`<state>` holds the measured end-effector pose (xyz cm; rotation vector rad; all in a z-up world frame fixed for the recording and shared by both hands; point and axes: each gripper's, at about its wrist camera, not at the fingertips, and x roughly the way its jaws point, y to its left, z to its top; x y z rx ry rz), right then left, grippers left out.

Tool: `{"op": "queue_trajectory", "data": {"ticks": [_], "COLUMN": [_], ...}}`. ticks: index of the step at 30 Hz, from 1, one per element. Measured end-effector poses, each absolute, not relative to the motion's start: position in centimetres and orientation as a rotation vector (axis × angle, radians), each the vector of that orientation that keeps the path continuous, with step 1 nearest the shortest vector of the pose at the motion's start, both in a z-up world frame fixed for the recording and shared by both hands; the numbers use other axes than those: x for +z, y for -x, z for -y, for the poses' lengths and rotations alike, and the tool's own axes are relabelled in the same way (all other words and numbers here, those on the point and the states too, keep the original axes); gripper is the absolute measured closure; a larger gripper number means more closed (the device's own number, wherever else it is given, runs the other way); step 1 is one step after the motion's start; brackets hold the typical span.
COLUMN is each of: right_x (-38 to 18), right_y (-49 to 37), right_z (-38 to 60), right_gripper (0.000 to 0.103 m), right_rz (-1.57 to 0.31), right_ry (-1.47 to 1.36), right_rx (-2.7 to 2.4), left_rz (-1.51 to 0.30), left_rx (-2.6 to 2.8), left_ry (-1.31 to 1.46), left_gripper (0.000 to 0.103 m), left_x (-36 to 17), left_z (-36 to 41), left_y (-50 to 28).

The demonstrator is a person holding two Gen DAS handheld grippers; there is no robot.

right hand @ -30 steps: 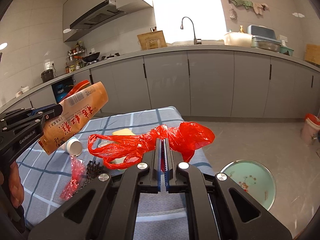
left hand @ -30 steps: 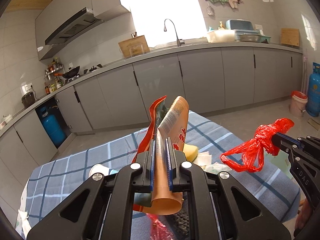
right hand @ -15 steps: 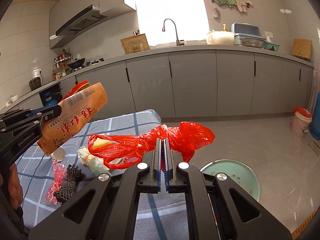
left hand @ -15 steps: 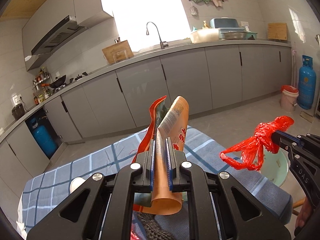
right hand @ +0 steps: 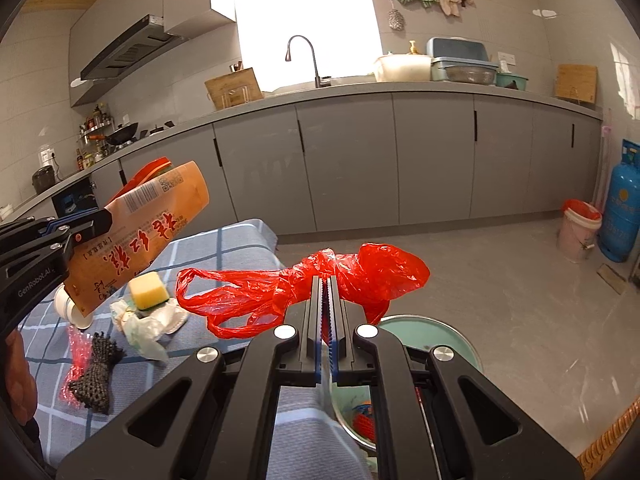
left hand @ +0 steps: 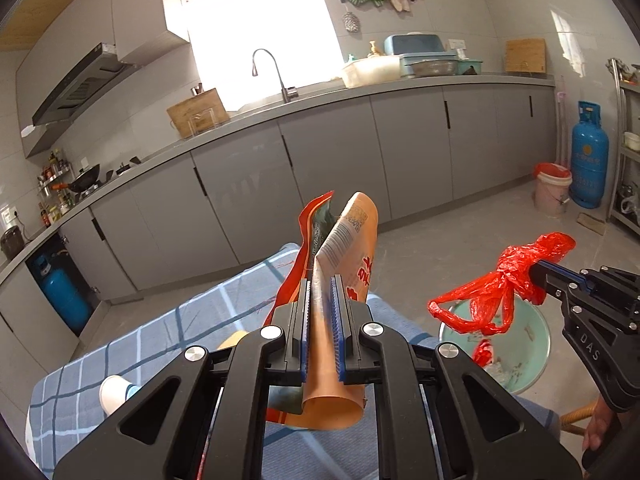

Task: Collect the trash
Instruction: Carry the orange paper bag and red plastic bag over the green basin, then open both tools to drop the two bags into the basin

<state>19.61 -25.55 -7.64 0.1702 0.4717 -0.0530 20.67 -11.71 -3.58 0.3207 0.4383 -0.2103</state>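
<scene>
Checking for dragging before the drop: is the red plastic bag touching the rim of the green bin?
Apart. The left wrist view shows the red plastic bag hanging from the right claw above the green bin, its loops clear of the rim.

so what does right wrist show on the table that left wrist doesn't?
Only right wrist: sponge, black cord bundle, crumpled clear plastic. Only left wrist: nothing extra on the table; the wrapper in the left hand-held gripper hides most of it. Both: checked cloth, paper cup, red bag, green bin.

Black grippers [left hand: 322, 300], blue-lined jaws, silver screws
</scene>
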Motion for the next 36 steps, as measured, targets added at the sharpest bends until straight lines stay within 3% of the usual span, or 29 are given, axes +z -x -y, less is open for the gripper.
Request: {"op": "queue_trajectory", "data": {"ticks": [21, 36], "right_x": [-12.9, -15.7], "right_y": [-22.4, -24.9], "right_z": [33.3, 35.5], "right_gripper": [0.098, 0.097], "right_rz": [-0.568, -0.626], "right_ry": [-0.213, -0.208], "right_rx": [-0.159, -0.203], "left_rz": [-0.513, -0.591], "left_rx": [-0.384, -0.426], "left_ry": [-0.375, -0.403], "left_gripper": [0.092, 0.090], "left_x": [-8.0, -11.9], "left_z": [21.8, 24.7], "left_y": [-23.6, -25.8]}}
